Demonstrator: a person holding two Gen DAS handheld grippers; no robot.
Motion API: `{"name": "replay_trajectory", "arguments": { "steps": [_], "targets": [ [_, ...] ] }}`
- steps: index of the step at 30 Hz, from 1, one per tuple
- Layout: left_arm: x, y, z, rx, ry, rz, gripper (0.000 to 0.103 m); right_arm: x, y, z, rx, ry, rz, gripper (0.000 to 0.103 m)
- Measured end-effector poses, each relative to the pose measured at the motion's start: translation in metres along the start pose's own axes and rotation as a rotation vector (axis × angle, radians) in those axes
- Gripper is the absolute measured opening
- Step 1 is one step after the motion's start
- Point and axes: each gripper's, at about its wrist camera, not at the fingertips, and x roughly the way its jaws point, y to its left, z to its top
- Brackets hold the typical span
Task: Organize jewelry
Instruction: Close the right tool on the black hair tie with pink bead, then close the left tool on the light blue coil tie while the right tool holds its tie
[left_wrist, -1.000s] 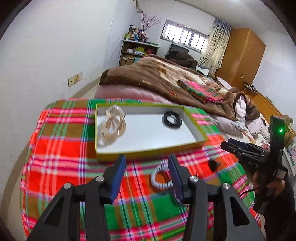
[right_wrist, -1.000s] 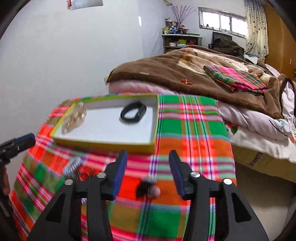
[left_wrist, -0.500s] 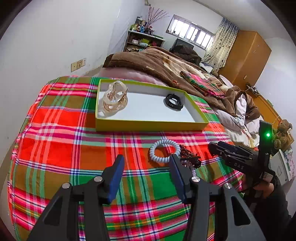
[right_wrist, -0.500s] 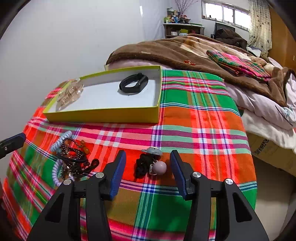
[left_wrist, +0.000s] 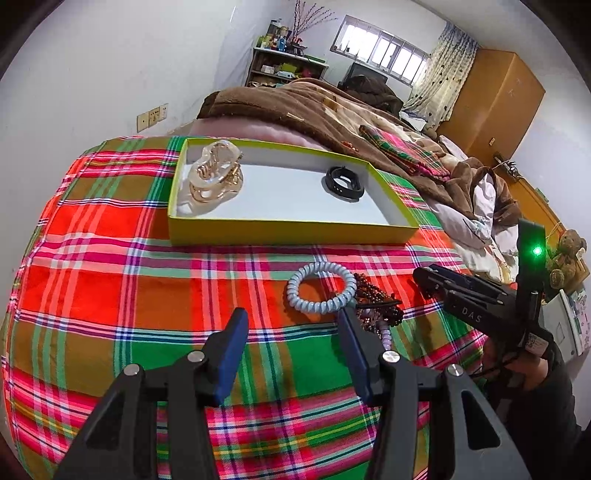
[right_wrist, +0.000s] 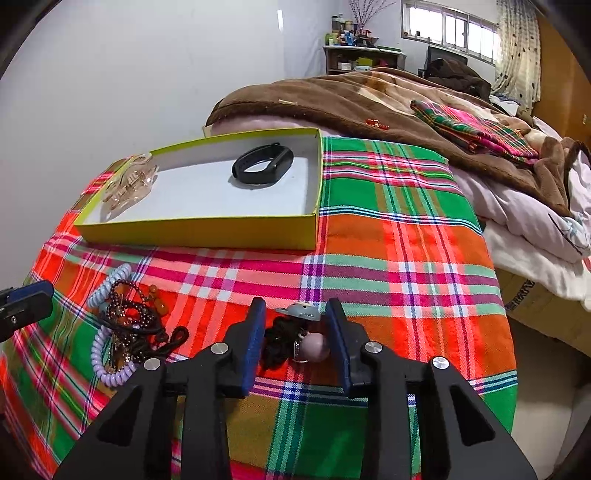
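Note:
A black cord charm with a mauve ball (right_wrist: 313, 347) and a grey cap lies on the plaid cloth. My right gripper (right_wrist: 296, 334) straddles it, jaws closing, pads close on both sides without a clear squeeze. It also shows in the left wrist view as the right gripper (left_wrist: 439, 286). My left gripper (left_wrist: 291, 338) stands open above the cloth, just short of a pale blue spiral tie (left_wrist: 320, 288) and dark bead strings (left_wrist: 375, 304). The yellow box (left_wrist: 288, 233) holds clear-gold hair claws (left_wrist: 214, 177) and a black band (left_wrist: 343, 179).
In the right wrist view the box (right_wrist: 199, 230) sits beyond the charm, with the bead pile (right_wrist: 129, 312) and a lilac spiral (right_wrist: 110, 365) to the left. A bed with a brown blanket (right_wrist: 369, 99) lies behind. The cloth's edge (right_wrist: 508, 332) drops off at right.
Both grippers have sunk closer to the plaid cloth. The right jaws have narrowed around the black cord charm. The left jaws keep about the same gap.

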Motion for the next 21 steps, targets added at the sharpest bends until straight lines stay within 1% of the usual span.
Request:
{"name": "replay_trajectory", "arguments": {
  "steps": [2, 5, 8, 11, 14, 15, 19, 21],
  "targets": [
    [0.003, -0.003, 0.000, 0.004, 0.010, -0.006, 0.052, -0.001, 0.001, -0.001, -0.014, -0.003, -0.012, 0.031],
    [0.007, -0.009, 0.000, 0.019, 0.030, -0.024, 0.052, -0.006, 0.003, -0.002, -0.028, -0.024, -0.019, 0.030],
    [0.008, -0.018, 0.001, 0.066, 0.031, -0.031, 0.052, -0.011, 0.001, -0.002, -0.015, -0.039, -0.006, 0.030],
    [0.010, -0.030, 0.004, 0.164, 0.017, 0.009, 0.052, -0.017, -0.001, -0.003, 0.004, -0.048, 0.014, 0.030],
    [0.018, -0.040, 0.005, 0.276, 0.030, 0.089, 0.052, -0.024, -0.002, -0.004, 0.010, -0.059, 0.024, 0.030],
    [0.020, -0.041, 0.006, 0.293, 0.027, 0.105, 0.052, -0.026, -0.002, -0.005, 0.011, -0.062, 0.028, 0.030],
    [0.026, -0.041, 0.005, 0.363, 0.051, 0.120, 0.052, -0.031, -0.002, -0.005, 0.014, -0.071, 0.039, 0.030],
    [0.029, -0.042, 0.004, 0.403, 0.052, 0.098, 0.052, -0.031, -0.003, -0.005, 0.016, -0.074, 0.042, 0.030]
  ]
}}
